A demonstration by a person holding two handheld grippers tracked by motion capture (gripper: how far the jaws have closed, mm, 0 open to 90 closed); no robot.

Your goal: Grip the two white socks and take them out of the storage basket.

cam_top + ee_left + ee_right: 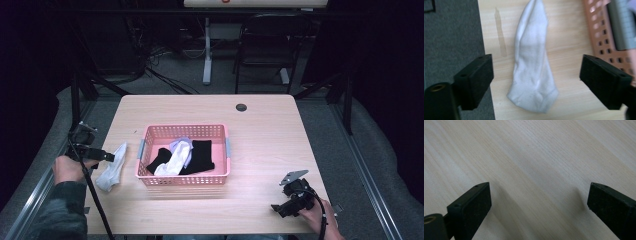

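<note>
Left claw (536,75) hangs over the left edge of the worktop (270,130), jaws spread wide, nothing between the pads. Below it lies a white sock (532,62), flat on the wood, its wide end toward the camera and its narrow end pointing away; neither jaw touches it. In the high view the same sock (112,167) lies just left of the pink basket (182,181), near it but apart, and the left claw (102,156) sits at the sock's left side, held in the left hand (67,169) with the sleeve coming in from the bottom corner. A cable trails down from this claw. A corner of the basket (599,32) with its grid of holes shows at the right of the left gripper view, slightly blurred. Inside the basket – two black socks (200,156) and another white sock (175,159), lying across one another; a pale bluish piece sits near the white one, too small to tell what it is. Right claw (280,209) rests low at the front right of the worktop, well apart from the basket, the right hand (315,217) behind it and a grey plate on top. Its own view shows the right claw (539,205) wide open too – bare wood grain between the jaws, nothing gripped. Beyond the worktop: grey floor, a dark chair (265,45), tangled cables.
</note>
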